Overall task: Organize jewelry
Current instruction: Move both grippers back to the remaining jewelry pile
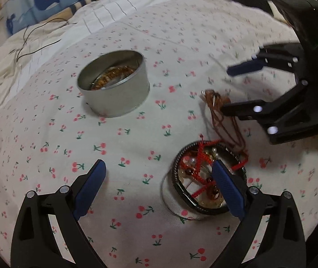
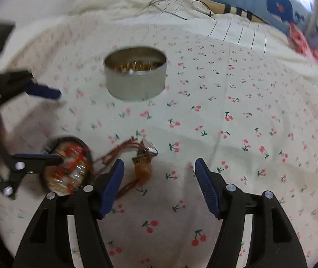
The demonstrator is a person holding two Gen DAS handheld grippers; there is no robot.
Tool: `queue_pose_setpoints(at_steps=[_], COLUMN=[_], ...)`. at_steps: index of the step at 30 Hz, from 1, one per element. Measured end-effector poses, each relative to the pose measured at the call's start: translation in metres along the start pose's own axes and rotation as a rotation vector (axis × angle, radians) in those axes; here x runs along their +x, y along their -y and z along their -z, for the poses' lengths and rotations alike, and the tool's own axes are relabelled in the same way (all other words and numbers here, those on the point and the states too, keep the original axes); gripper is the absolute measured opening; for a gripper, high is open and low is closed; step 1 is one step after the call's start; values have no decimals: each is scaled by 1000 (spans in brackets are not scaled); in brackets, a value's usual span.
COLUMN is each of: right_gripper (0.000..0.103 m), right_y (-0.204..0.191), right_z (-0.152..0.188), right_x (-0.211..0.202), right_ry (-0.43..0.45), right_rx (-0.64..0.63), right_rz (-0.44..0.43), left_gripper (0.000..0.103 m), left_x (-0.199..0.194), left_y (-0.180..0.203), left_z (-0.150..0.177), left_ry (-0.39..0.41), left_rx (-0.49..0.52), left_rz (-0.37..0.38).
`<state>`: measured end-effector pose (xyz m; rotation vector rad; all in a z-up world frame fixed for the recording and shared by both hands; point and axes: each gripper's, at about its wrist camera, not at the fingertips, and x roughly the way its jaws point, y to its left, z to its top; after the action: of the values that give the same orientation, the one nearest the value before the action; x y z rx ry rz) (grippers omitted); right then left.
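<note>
Both tongs point steeply down at a bed covered by a soft white sheet (image 1: 136,145) printed with small red cherries. The left tongs (image 1: 159,178) stand wide, black arms ending in ribbed blue pads; the right-hand pad (image 1: 228,192) hangs over a heap of jewelry (image 1: 199,178), and nothing is pressed between the pads. In the right wrist view the right tongs (image 2: 159,176) are also wide apart and grip nothing; their left pad (image 2: 112,187) is just beside a brown cord necklace (image 2: 143,163).

The heap lies near, at the right of the left wrist view: a round black bangle with a ridged rim, a red braided cord woven across it, glassy beads and a thin silvery ring under it. The brown cord necklace runs from the heap toward the far right, a loose tangle of thin strands ending in a small metal ring and a shiny faceted pendant. It lies flat on the sheet.

Farther off, toward the left in that view, stands a round metal tin (image 1: 114,84), matte grey, straight-walled and open at the top, with golden-brown pieces inside. Beyond it the sheet bunches into cream folds, thin dark wires (image 1: 36,38) lie across them, and a blue patterned pillow (image 1: 47,0) sits at the far edge.
</note>
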<state>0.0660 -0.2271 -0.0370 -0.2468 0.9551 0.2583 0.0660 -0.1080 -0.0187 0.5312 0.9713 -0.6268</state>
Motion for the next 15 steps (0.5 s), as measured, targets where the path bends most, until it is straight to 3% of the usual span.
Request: queue_pose_setpoints(at_steps=[2,5,8,11,15], right_gripper=[64,64,64,64,64], right_y=[-3,12,33,36,19], right_z=[-1,-1,0,2,3], right_x=[6,-1,-9,-7,-1], right_ry=[7,40,54,32,4], right_rx=[-25,48,134,163,100], right_rz=[122,206,121,9,-9], left_gripper=[92,92,92,92,92], left_x=[7,10,3,-4,-11], left_y=[-1,-16,-35,-47,-36], left_z=[0,-1,-1,1,1], left_ry=[-16,-22,5,21,57], left_rx=[-5,-59,-150,-204,-155], left_rz=[-44,-127,-160,-109,-53])
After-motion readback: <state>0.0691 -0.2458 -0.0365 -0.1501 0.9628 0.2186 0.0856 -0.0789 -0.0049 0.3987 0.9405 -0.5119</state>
